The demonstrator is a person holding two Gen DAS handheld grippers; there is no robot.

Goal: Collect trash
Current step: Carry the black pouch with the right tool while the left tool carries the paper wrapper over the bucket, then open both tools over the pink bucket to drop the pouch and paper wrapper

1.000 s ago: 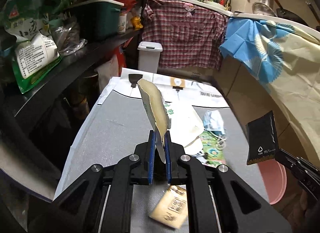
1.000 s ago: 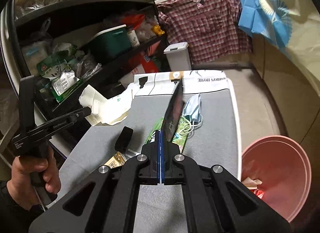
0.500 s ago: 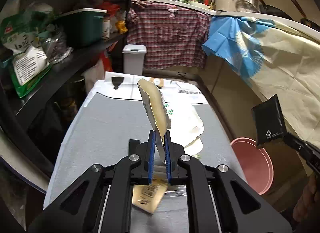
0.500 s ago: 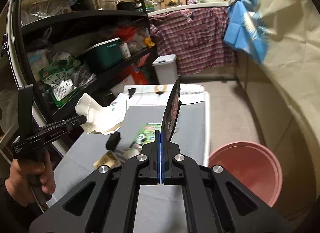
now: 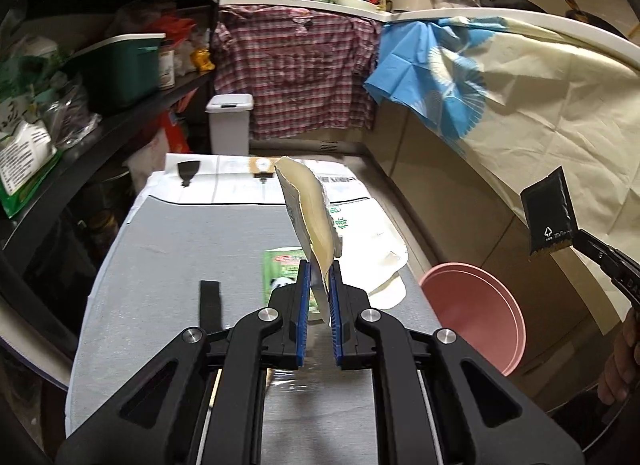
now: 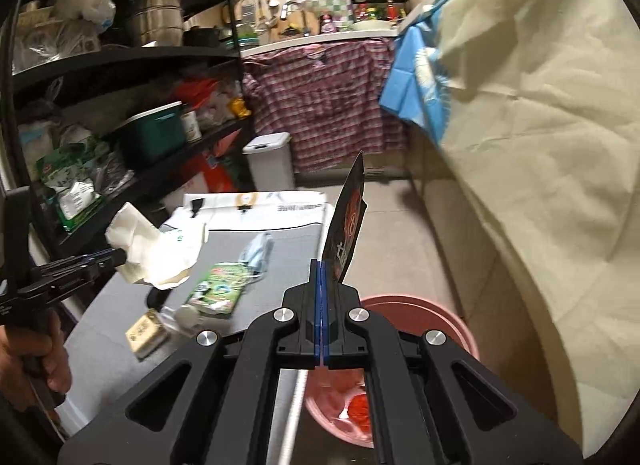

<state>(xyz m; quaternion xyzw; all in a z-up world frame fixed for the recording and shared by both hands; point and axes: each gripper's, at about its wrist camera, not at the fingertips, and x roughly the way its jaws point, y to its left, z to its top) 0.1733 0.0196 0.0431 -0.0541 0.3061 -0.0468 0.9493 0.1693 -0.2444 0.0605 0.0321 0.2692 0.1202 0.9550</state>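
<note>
Right claw [image 6: 321, 281] clenched on black sachet [image 6: 347, 225], directly above pink basin [image 6: 460, 329]; left claw [image 5: 319, 285] grasping cream wrapper [image 5: 312, 221], basin to its right.

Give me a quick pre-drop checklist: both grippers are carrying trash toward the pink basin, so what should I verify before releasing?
1. Right gripper clamped on the black packet: ok, jaws shut on its lower edge.
2. Left gripper clamped on the cream paper bag: ok, pads press on it.
3. Black packet above the pink basin: ok in the right wrist view, the basin lies just below the jaws.
4. Paper bag above the basin: not ok, it hangs over the grey mat; the basin sits off to the right.
5. Room in the basin: ok, only some red and pale scraps at the bottom.
6. Trash left on the mat: not ok, a green packet and a face mask remain.
</note>
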